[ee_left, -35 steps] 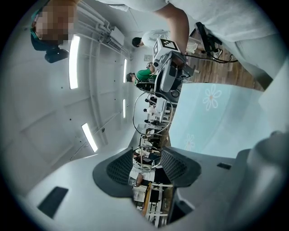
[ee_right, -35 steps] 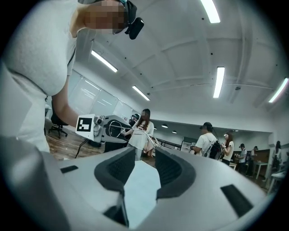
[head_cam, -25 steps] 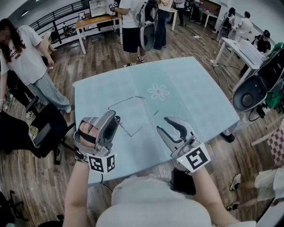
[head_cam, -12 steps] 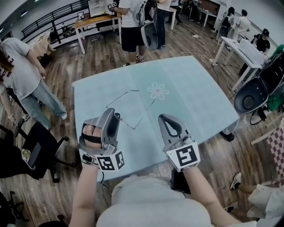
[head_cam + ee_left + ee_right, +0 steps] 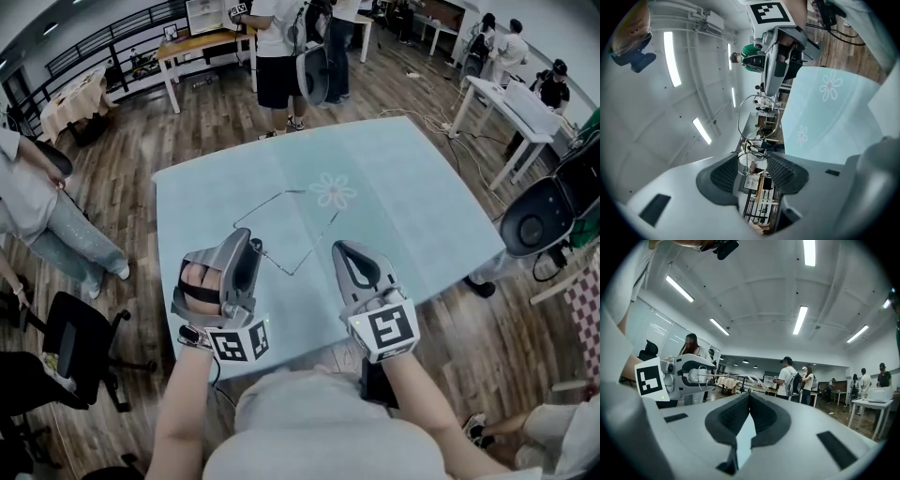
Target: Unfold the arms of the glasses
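With left gripper (image 5: pixel 251 249) clamped on the lens rim of the wire-framed glasses (image 5: pixel 296 272), hold them steady over the pale blue table (image 5: pixel 412 206). Reopen right gripper (image 5: pixel 343 251), just snapped shut on nothing beside them. Then pinch any arm seemingly short of fully open near its tip and swing gently about the hinge.

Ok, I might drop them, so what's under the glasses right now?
Only the pale blue tablecloth shows beneath the glasses, with its flower print just beyond. The part gripped by the left gripper is covered by its jaws.
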Tool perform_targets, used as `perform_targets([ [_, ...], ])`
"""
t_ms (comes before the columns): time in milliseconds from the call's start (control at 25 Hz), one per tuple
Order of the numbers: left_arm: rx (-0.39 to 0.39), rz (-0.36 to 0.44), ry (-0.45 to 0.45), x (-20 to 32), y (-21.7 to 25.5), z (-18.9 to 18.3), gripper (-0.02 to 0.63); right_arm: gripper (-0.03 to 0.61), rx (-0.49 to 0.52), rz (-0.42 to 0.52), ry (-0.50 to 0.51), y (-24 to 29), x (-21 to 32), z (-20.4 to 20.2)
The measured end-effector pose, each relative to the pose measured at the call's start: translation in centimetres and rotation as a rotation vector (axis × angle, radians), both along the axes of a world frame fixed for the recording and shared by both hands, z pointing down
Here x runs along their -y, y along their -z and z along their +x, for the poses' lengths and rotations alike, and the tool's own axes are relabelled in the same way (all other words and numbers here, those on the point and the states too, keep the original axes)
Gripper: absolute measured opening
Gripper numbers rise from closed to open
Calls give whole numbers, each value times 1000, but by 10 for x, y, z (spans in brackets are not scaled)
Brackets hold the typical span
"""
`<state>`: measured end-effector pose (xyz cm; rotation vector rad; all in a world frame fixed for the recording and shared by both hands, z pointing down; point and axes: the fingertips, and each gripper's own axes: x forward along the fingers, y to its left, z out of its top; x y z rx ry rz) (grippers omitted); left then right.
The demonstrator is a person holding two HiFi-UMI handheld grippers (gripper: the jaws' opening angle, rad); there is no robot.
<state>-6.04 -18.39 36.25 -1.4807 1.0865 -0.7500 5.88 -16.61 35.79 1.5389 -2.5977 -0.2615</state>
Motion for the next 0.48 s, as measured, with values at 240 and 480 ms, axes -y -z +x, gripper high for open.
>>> perform_targets([
  [240,-17,0,-2,1,-2,-4,201,8,-8,-22,1,-9,3,-4],
  [480,-52,-24,-15,-2,-1,2,201,8,1,-26,-10,-8,3,1],
])
